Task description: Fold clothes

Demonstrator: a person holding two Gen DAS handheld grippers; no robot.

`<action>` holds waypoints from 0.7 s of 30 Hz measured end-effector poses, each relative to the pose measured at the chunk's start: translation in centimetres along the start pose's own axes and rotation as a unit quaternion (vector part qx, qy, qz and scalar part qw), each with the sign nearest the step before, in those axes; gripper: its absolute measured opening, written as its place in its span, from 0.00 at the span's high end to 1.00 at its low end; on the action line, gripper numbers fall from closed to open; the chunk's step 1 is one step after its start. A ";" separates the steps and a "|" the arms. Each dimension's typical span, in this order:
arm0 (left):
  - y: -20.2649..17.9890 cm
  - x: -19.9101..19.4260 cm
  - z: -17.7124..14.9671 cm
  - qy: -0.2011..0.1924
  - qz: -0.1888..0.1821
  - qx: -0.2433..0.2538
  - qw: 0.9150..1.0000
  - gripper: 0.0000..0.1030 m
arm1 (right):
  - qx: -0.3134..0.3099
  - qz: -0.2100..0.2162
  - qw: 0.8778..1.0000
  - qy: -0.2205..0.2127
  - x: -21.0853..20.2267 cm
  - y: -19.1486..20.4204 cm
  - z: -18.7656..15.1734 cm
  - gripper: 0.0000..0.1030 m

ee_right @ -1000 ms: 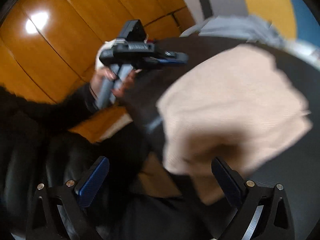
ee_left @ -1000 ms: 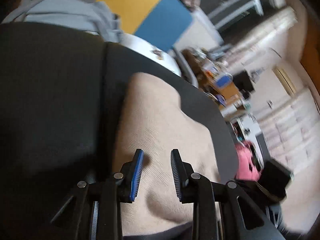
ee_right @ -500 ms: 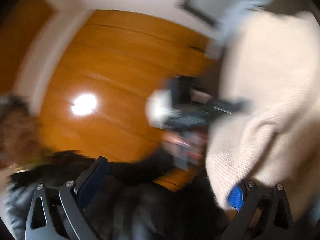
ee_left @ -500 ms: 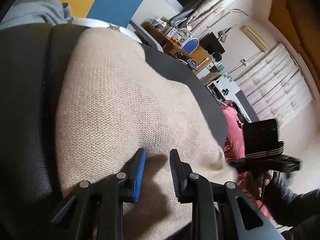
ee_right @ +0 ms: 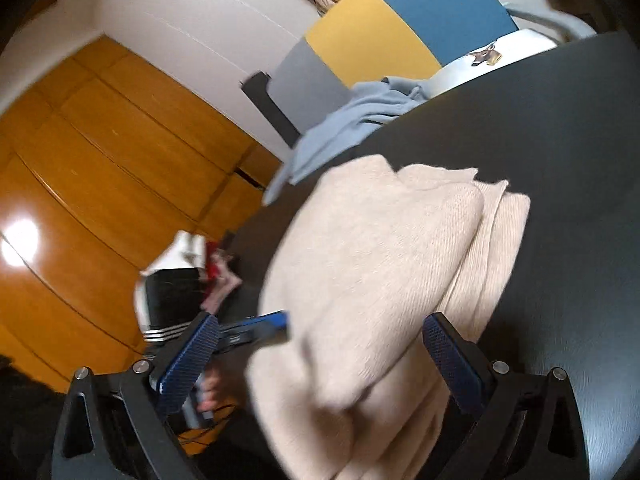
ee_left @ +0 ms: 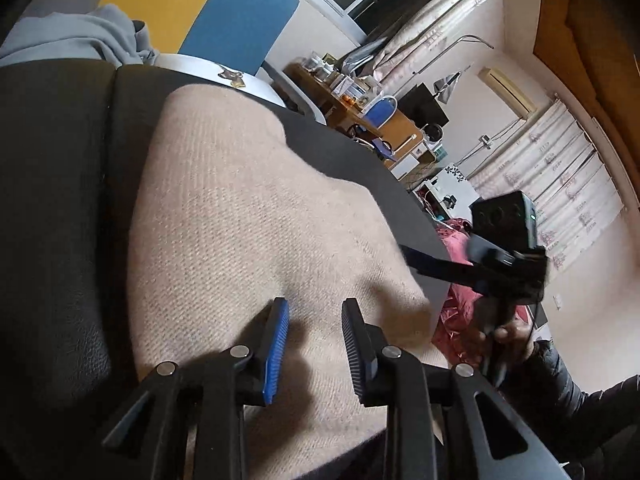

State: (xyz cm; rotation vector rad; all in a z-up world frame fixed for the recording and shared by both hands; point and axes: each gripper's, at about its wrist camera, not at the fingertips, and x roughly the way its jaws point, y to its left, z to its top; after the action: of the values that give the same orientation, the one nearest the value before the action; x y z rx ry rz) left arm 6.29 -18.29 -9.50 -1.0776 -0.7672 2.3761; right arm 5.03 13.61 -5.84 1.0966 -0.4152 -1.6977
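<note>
We see beige sweater (ee_right: 372, 264) layered on worktop (ee_right: 560, 160); left gripper (ee_left: 314, 344) narrow, right gripper (ee_right: 320, 354) wide, both empty. Next: flatten fold.

Beige sweater (ee_right: 372, 280) fills near surface; black surface (ee_right: 560, 160) beyond free.

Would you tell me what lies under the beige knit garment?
The beige knit garment lies folded on a dark surface, which shows all around it. Its own lower layers peek out at one edge; anything beneath those is covered.
</note>
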 end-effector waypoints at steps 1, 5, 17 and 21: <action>0.1 -0.1 0.0 -0.002 -0.001 -0.002 1.000 0.74 | 0.000 -0.012 1.000 -0.002 0.6 -0.2 0.4 0.00; 0.0 -0.3 0.0 -0.015 -0.005 -0.002 1.000 0.71 | 0.000 -0.060 0.998 -0.001 3.0 -0.9 1.3 0.00; -0.7 0.9 -1.7 0.043 0.006 0.047 0.998 0.65 | -0.079 -0.187 0.978 -0.045 1.7 2.2 3.6 0.87; -2.2 0.7 -2.5 0.042 0.026 0.084 0.995 0.65 | -0.031 -0.229 0.973 -0.007 2.7 -3.6 2.4 0.88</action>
State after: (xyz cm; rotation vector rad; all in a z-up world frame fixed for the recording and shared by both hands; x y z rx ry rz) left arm 8.10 -15.45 -9.89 -1.1302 -0.5064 2.3731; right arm 0.85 12.15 -8.38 1.1968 -0.1168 -2.1047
